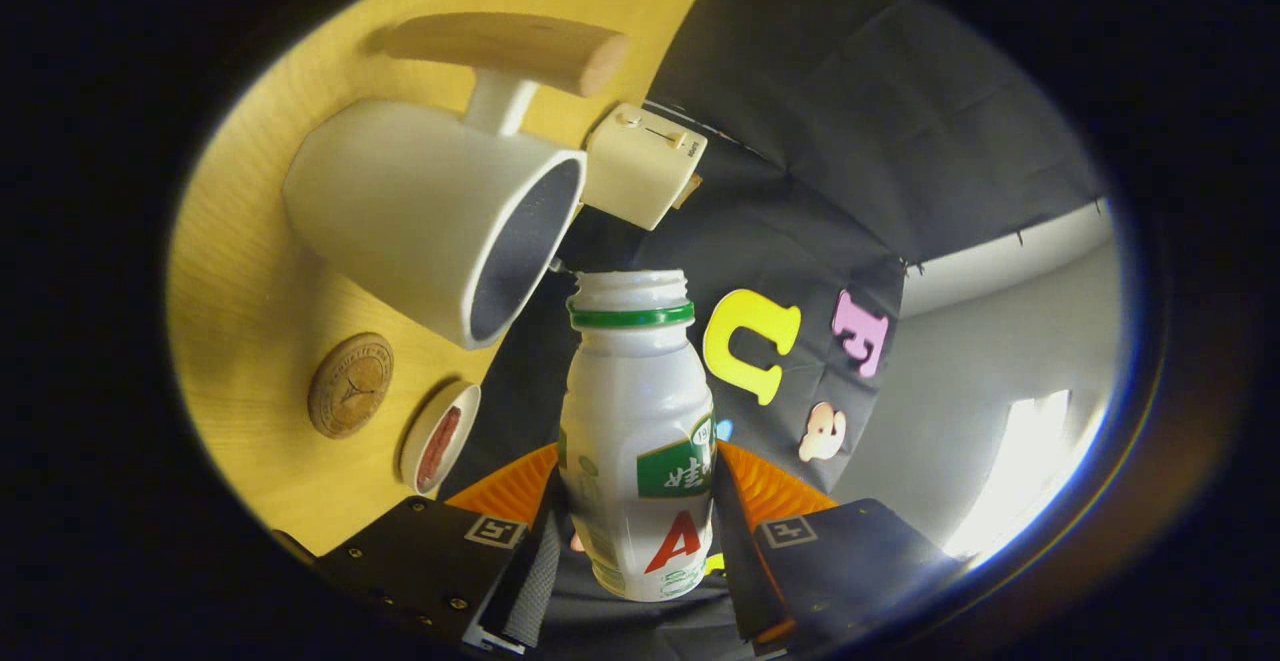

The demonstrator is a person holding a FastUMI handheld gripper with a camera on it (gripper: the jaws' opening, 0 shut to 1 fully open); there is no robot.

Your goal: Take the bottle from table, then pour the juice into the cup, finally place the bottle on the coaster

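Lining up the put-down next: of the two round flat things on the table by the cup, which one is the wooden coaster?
The brown carved disc, farther from the claw holding the bottle. The other, nearer the fingers, is white-rimmed with a reddish centre.

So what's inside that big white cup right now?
The cup shows a dark grey inner wall near its rim, with no juice visible there. Its bottom is hidden by its own wall. The open bottle, pressed between the jaws, points toward it.
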